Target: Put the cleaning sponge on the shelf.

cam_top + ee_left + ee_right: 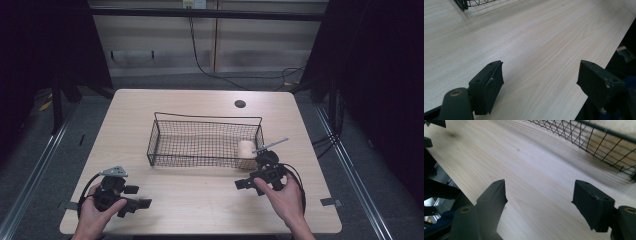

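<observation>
A black wire basket (156,135) stands in the middle of the light wooden table (200,195). A pale tan block (245,149) lies inside it at its right end. My left gripper (141,203) rests near the table's front left corner, held by a hand, its jaws open over bare wood (540,75). My right gripper (242,184) sits just in front of the basket's right end, pointing left, jaws open and empty (539,195). The basket's mesh (599,142) runs across the upper right of the right gripper view.
A round cable hole (240,104) is in the table's far right part. Cables (210,70) trail on the floor behind the table. Metal rails (35,165) flank the table on both sides. A basket corner (464,3) shows at the top left of the left gripper view.
</observation>
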Motion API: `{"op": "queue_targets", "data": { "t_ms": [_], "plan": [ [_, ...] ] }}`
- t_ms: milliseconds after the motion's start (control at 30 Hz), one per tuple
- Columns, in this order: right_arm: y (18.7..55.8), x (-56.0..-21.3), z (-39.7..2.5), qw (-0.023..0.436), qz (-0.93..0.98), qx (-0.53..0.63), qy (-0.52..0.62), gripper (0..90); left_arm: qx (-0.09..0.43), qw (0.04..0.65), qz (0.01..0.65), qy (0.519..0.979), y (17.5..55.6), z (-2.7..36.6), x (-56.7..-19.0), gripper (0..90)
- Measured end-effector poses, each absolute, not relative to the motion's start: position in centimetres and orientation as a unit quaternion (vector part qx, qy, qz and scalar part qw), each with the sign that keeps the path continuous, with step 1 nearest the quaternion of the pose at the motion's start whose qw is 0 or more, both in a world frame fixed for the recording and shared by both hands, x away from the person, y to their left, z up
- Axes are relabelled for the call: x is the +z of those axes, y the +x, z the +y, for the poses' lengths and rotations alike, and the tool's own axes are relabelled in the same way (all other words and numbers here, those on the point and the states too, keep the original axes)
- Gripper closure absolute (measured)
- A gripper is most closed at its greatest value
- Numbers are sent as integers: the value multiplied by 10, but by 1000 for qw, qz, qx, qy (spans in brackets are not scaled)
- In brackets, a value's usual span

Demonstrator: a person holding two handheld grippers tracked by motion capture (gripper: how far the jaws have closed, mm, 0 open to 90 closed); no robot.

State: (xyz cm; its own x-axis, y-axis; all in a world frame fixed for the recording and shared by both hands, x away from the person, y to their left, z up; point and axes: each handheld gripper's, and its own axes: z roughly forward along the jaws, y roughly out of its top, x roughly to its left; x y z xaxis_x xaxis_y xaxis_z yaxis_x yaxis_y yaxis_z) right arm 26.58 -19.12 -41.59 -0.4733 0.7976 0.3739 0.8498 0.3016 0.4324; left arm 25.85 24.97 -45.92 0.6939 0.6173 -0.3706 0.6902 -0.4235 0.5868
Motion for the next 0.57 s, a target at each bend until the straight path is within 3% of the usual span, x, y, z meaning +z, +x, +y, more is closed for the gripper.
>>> {"op": "queue_targets", "data": {
  "t_ms": [200,333,567],
  "plan": [
    [253,-426,-195,40,-806,-300,-509,298,-49,371,388,842,259,250,-459,203],
    [248,-437,-201,53,-802,-308,-509,267,-48,369,389,843,259,250,-459,203],
    [242,-449,-210,17,-799,-312,-513,276,-49,372,386,843,258,250,-458,203]
  ]
}}
